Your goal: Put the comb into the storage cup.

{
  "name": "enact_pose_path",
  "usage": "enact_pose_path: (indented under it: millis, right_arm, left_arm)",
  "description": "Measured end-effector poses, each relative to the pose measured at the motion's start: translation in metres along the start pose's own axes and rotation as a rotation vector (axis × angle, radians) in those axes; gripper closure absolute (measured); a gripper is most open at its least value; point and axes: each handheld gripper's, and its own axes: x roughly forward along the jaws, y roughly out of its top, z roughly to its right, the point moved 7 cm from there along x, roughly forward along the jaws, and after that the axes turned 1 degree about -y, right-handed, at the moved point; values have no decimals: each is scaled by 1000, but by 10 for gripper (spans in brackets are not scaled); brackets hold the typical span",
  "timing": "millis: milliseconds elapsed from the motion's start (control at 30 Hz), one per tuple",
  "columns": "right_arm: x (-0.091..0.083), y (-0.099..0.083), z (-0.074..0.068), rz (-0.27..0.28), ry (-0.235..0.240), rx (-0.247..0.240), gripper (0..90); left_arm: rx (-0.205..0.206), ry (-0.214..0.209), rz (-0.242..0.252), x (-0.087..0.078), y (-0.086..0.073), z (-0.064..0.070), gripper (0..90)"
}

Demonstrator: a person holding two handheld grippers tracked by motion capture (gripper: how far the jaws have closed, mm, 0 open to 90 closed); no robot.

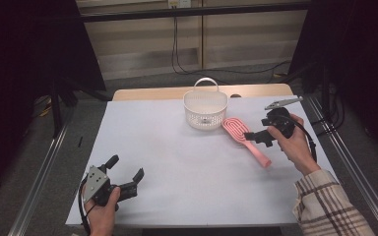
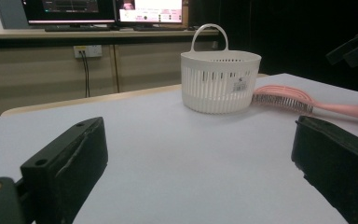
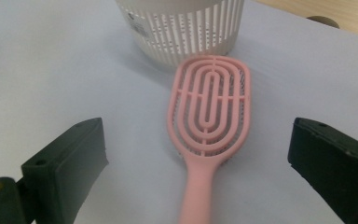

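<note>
White basket (image 1: 205, 109), pink hairbrush (image 1: 246, 140) just beside

This looks like a lab set up for recording, not a home. The table (image 1: 142, 147) is covered in plain white and framed by metal rails (image 1: 39, 172), with dark curtains (image 1: 24, 44) on both sides. Monitors (image 2: 70, 10) glow on a bench by the wall, and cables (image 1: 177, 49) hang below.
</note>
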Motion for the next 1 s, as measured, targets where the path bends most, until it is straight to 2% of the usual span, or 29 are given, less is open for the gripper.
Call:
enact_pose_path:
  millis: [200,267,500,1000]
  right_arm:
    - [5,8,0,-27,-3,7,46]
    - [7,11,0,-30,-17,-8,46]
    - [12,20,-2,-54,-8,-24,49]
    - [29,23,-1,-126,-8,-40,50]
  left_arm:
    - [1,0,0,0,0,0,37]
    - [2,-1,-1,0,0,0,37]
    - [3,-2,-1,0,0,0,37]
    - [5,-2,-1,-1,0,0,37]
